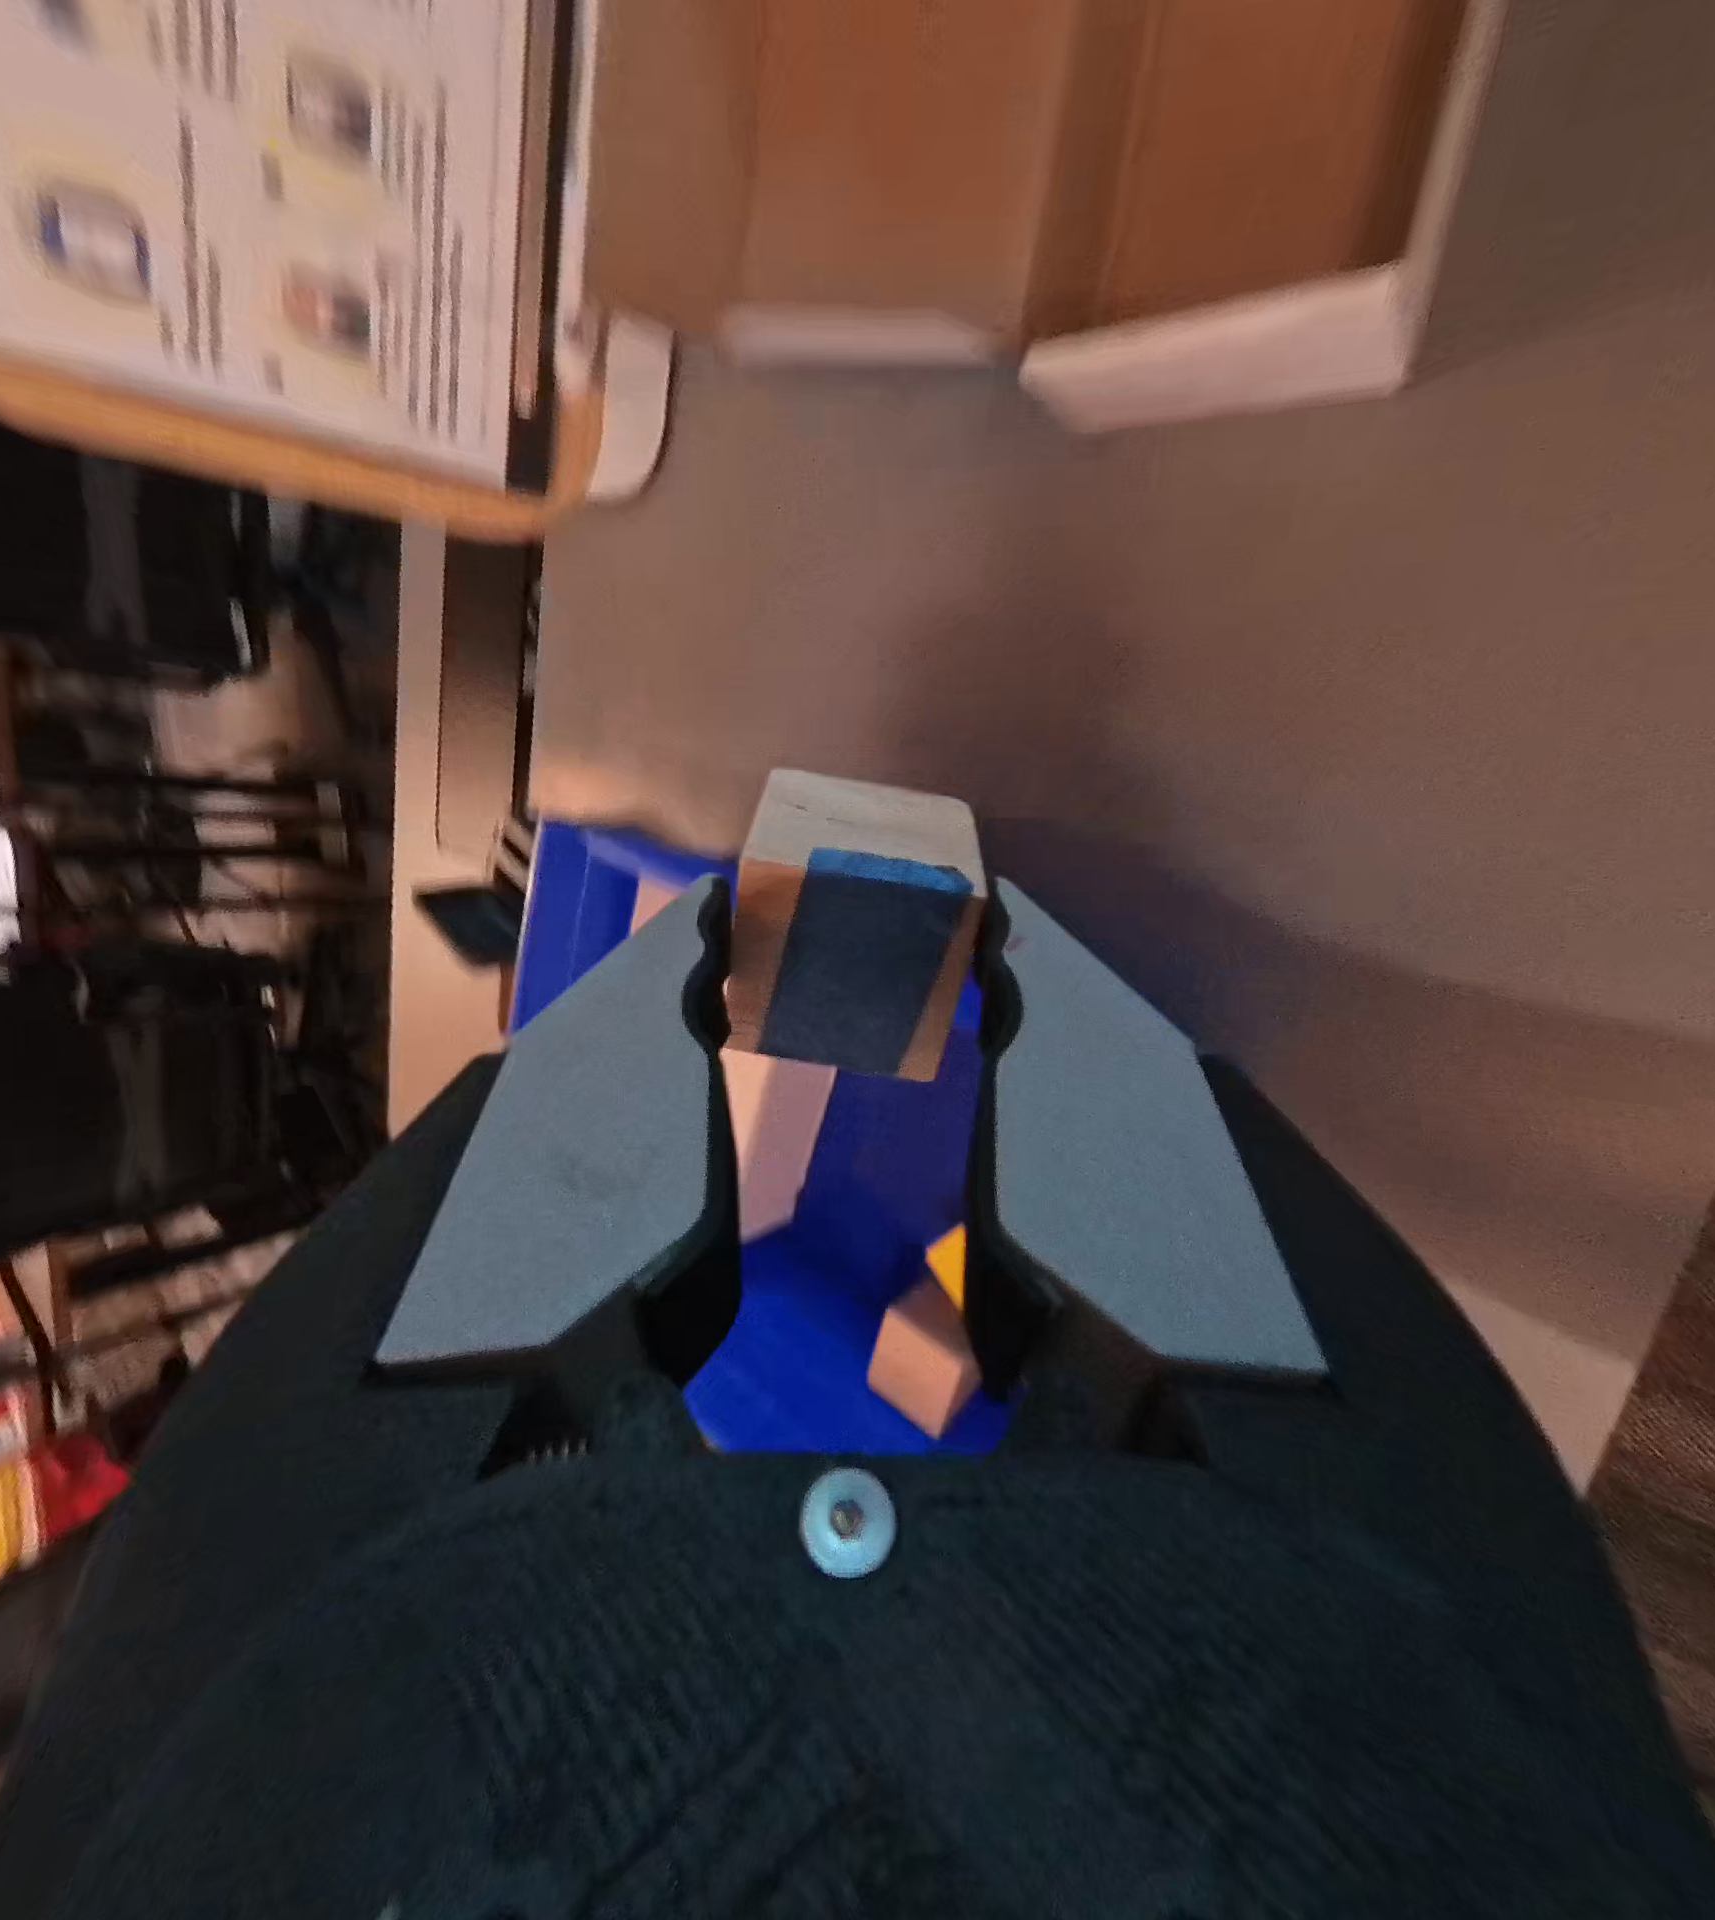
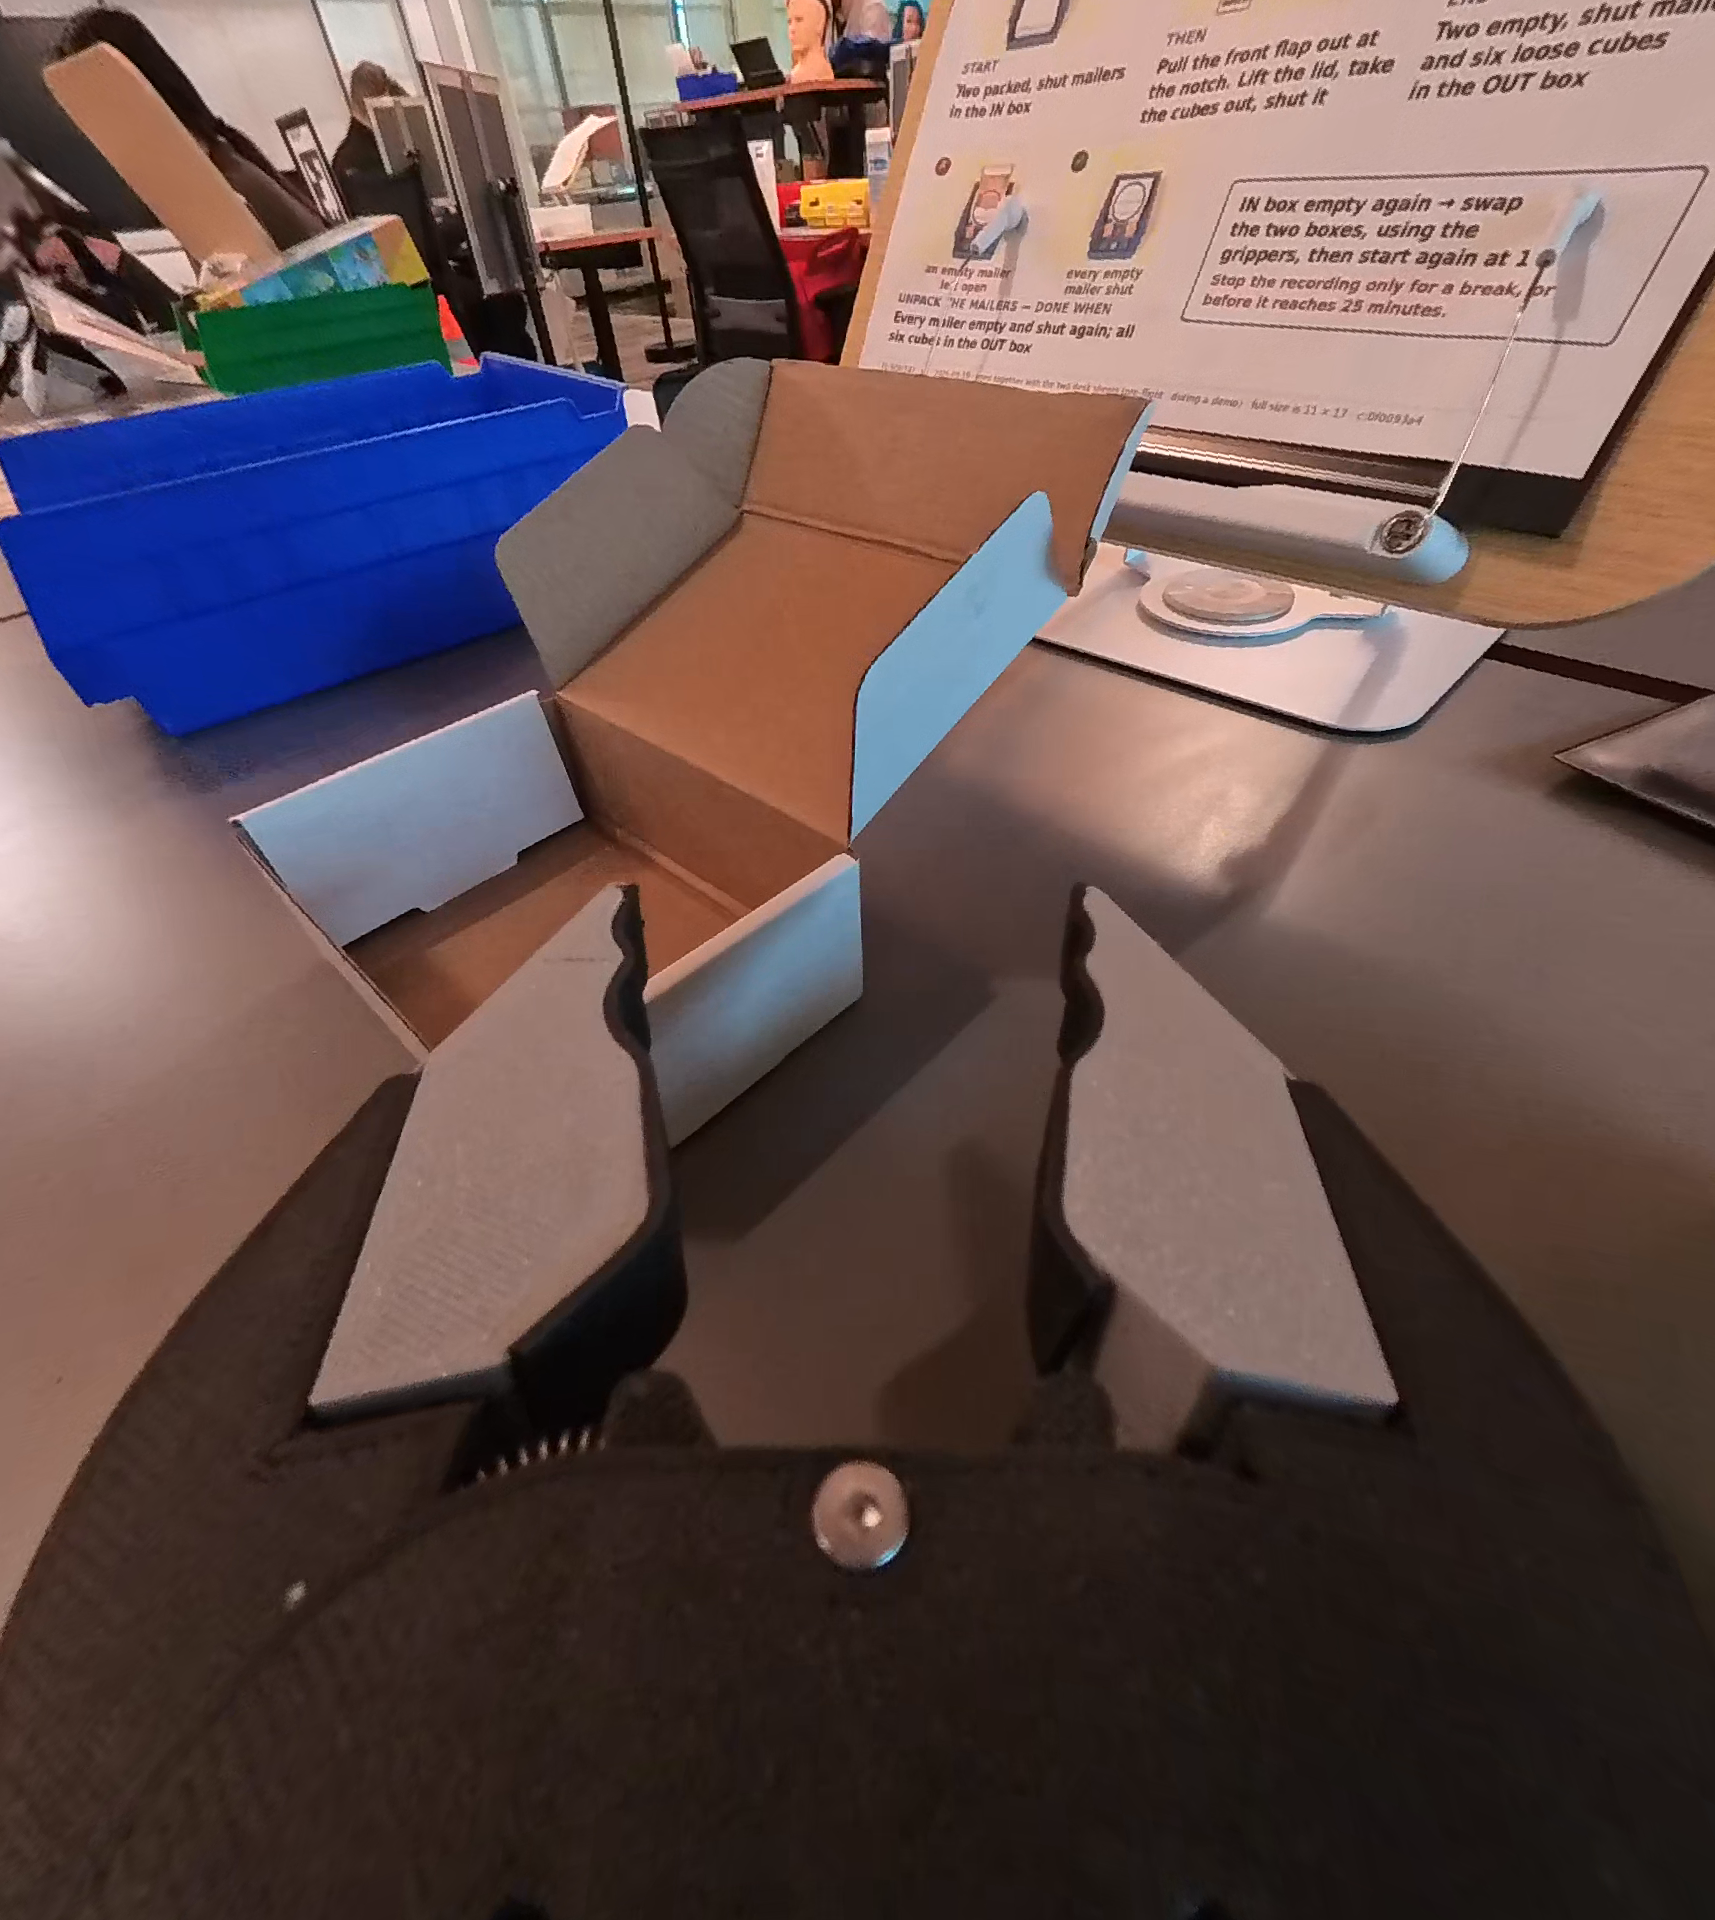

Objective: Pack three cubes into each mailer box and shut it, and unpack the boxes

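Grip: left gripper (image 1: 853,961) clamps wooden cube (image 1: 858,935), frame centre, above blue bin (image 1: 801,1371)
Right gripper (image 2: 853,977): wide, empty, beside open mailer box (image 2: 759,997)
Tip: carry cube level, release low inside box

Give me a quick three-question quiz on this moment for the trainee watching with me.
1. True or false: the left gripper is clamped on a wooden cube.
2. What sits below that cube?
A. a blue bin with more cubes
B. a green bin
C. a black tray
3. Fill in: the mailer box by the right gripper has its lid ____.

Key:
1. true
2. A
3. open; the visible interior shows no cubes, and the right gripper is open and holds nothing.
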The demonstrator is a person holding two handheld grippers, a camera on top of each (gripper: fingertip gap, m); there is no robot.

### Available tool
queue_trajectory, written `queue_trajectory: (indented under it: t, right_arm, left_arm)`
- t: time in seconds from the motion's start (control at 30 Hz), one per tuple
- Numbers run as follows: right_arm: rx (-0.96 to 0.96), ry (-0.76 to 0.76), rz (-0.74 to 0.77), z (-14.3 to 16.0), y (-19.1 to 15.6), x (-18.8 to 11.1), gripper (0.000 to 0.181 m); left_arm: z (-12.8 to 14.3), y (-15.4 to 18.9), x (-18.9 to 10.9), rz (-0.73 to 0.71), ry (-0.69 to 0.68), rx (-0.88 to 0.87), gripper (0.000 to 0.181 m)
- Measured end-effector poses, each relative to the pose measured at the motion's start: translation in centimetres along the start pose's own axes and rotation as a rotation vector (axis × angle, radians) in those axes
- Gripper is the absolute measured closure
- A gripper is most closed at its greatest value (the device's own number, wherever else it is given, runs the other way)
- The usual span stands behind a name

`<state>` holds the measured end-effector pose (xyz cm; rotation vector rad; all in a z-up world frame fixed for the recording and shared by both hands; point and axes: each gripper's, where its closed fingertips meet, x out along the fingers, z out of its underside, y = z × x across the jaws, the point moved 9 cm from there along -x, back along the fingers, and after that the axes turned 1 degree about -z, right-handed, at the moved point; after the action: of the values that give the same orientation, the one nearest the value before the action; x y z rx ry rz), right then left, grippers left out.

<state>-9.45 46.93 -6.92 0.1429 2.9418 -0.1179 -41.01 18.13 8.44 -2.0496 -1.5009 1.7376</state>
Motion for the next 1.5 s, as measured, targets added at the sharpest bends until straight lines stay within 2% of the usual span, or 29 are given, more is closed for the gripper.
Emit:
queue_trajectory:
  t: [0.1, 0.17, 0.3, 0.43, 0.53, 0.67, 0.8, 0.93, 1.03, 1.13, 1.2, 1.3, 1.4, 1.5]
  right_arm:
    - [0.000, 0.005, 0.001, 0.0, 0.0, -0.1, 0.103]
    - [-0.009, 0.011, -0.004, -0.1, -0.1, -0.1, 0.103]
    - [-0.019, 0.076, -0.057, -0.8, -0.5, -0.8, 0.106]
    - [0.055, 0.181, -0.189, -1.6, -0.7, -1.7, 0.107]
    - [0.124, 0.246, -0.407, -2.2, -1.7, -2.0, 0.111]
    - [0.215, 0.245, -0.692, -2.5, -3.6, -1.8, 0.111]
    - [0.309, 0.299, -0.814, -3.0, -4.0, -1.9, 0.121]
    - [0.394, 0.267, -0.871, -2.8, -3.8, -1.3, 0.115]
    - [0.376, 0.260, -0.853, -2.8, -4.1, -0.9, 0.129]
    - [0.387, 0.191, -0.842, -2.2, -4.5, 0.0, 0.134]
    - [0.387, 0.183, -0.805, -2.2, -4.5, 0.3, 0.135]
    - [0.273, 0.161, -0.680, -2.4, -4.2, 0.3, 0.137]
    - [0.191, 0.145, -0.598, -2.8, -4.1, 0.4, 0.137]
    - [0.111, 0.067, -0.489, -3.6, -3.9, 0.7, 0.137]
  left_arm:
    - [-4.9, 1.5, 0.5, 0.005, 0.132, 0.040, 0.135]
    - [-7.9, 2.3, 1.5, -0.013, 0.225, -0.021, 0.135]
    - [-12.4, 5.3, 3.9, 0.006, 0.439, -0.049, 0.135]
    - [-14.3, 6.2, 6.4, 0.002, 0.660, -0.083, 0.135]
    - [-15.2, 6.8, 8.2, 0.062, 0.843, -0.105, 0.135]
    - [-16.6, 8.7, 10.5, 0.042, 1.030, 0.056, 0.136]
    - [-17.9, 10.2, 12.6, 0.084, 1.062, 0.156, 0.136]
    - [-18.8, 10.4, 13.1, 0.064, 1.117, 0.217, 0.136]
    - [-19.3, 10.7, 13.8, 0.054, 1.118, 0.277, 0.136]
    - [-19.3, 10.7, 14.5, 0.015, 1.113, 0.303, 0.136]
    - [-18.8, 10.5, 15.0, 0.006, 1.126, 0.286, 0.136]
    - [-18.0, 10.2, 16.2, 0.015, 1.078, 0.259, 0.135]
    - [-17.0, 9.6, 16.1, 0.053, 1.045, 0.221, 0.133]
    - [-15.1, 7.7, 14.5, 0.091, 1.038, 0.105, 0.147]
